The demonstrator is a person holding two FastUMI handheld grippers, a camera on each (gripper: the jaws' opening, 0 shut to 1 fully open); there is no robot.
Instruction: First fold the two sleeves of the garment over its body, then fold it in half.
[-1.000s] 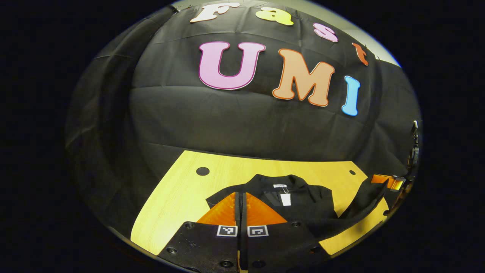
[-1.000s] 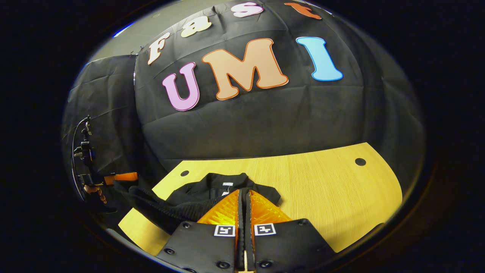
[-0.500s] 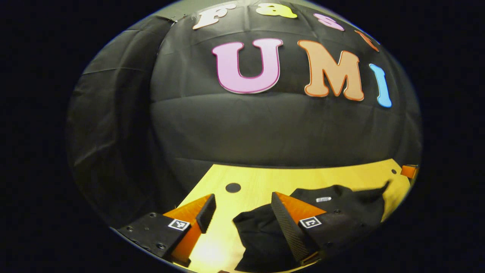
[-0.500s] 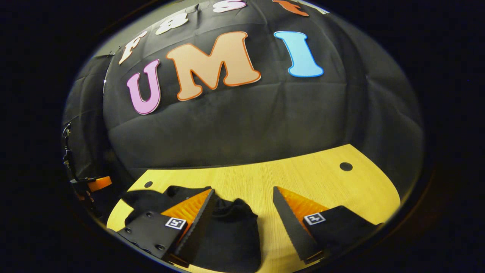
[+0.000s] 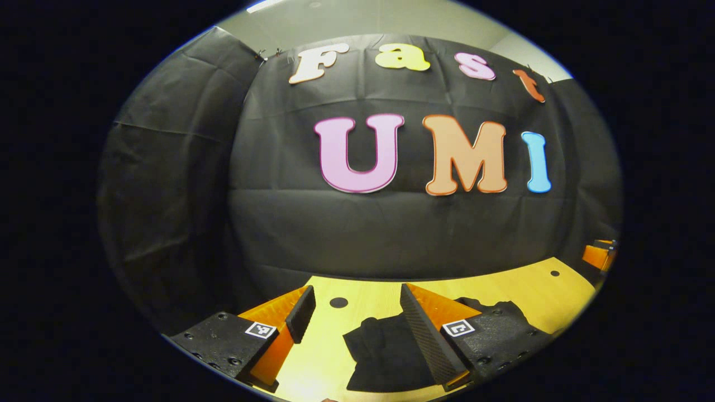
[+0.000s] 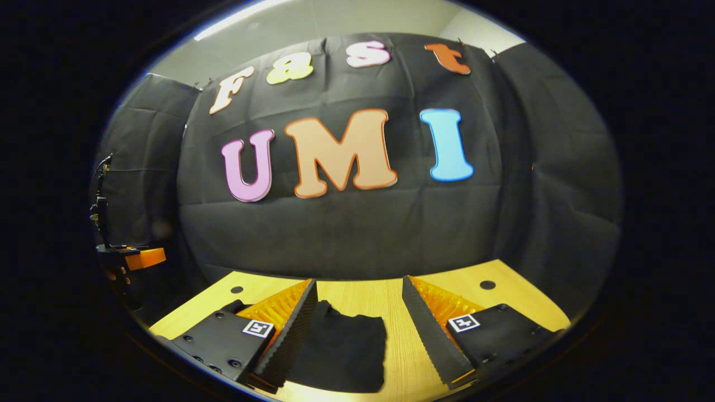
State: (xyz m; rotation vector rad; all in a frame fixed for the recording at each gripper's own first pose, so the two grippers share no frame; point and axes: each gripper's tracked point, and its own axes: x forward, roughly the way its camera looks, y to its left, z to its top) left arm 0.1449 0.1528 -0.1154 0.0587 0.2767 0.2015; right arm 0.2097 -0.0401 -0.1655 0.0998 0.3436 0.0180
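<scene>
Both tongs have tipped upward since half a second ago, so more of the booth wall and less of the surface shows in each view; a second ago each pair was clamped shut on black cloth, and now both stand spread wide with nothing between their fingers.

In the left gripper view, the left tongs (image 5: 352, 324) are wide open and hold nothing. Their left finger (image 5: 300, 312) sits over bare wood, and their right finger (image 5: 424, 335) overlaps the garment (image 5: 385, 352), though whether it touches the cloth cannot be told. The garment is a dark, bunched heap on the surface (image 5: 519, 290), reaching from between the fingers off to the right behind the right finger. A small dark hole (image 5: 338, 302) in the surface lies just beyond the fingertips, and another (image 5: 554, 273) sits near the far right corner.

In the right gripper view, the right tongs (image 6: 357, 329) are likewise wide open and empty. The garment (image 6: 346, 352) lies flat on the surface (image 6: 402, 357) between the fingers, closer to the left finger (image 6: 290, 340), which partly covers its edge; the right finger (image 6: 430, 335) is apart from it, over bare wood. At the far left edge of this view the left tongs (image 6: 139, 258) show beside the surface.
</scene>
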